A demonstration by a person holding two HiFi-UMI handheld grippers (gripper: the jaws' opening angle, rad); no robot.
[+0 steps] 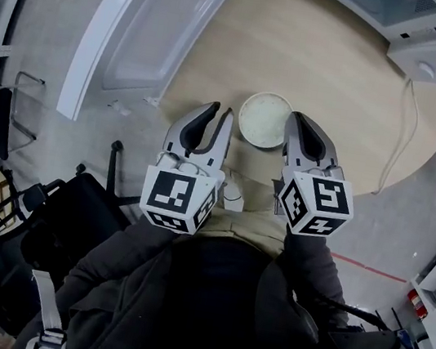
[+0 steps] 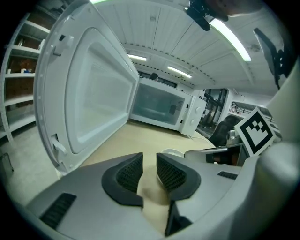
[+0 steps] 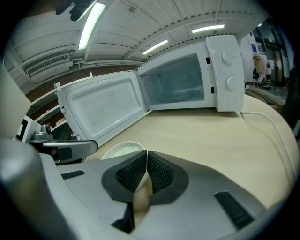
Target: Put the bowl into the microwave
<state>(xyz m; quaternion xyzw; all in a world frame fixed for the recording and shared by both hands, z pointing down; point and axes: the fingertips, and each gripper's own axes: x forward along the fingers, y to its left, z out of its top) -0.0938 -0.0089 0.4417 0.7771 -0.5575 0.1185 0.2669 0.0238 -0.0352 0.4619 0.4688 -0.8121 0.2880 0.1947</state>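
Observation:
A white bowl (image 1: 264, 119) stands on the round wooden table (image 1: 334, 73), in front of the white microwave (image 1: 427, 35), whose door (image 1: 152, 26) is swung wide open. My right gripper (image 1: 295, 118) is at the bowl's right edge. In the right gripper view its pads (image 3: 146, 152) meet on the rim of the bowl (image 3: 123, 149). My left gripper (image 1: 221, 110) hangs just left of the bowl, apart from it. Seen from the left gripper, it (image 2: 150, 157) stands open with only bare tabletop in the gap, and the bowl (image 2: 172, 152) lies beyond its right finger.
The microwave cavity (image 3: 180, 84) is open, with the door (image 3: 105, 108) to its left. A white power cable (image 1: 403, 134) runs across the table to the right. Black chairs (image 1: 74, 195) stand on the floor at the left, and shelving (image 2: 18, 93) is behind the door.

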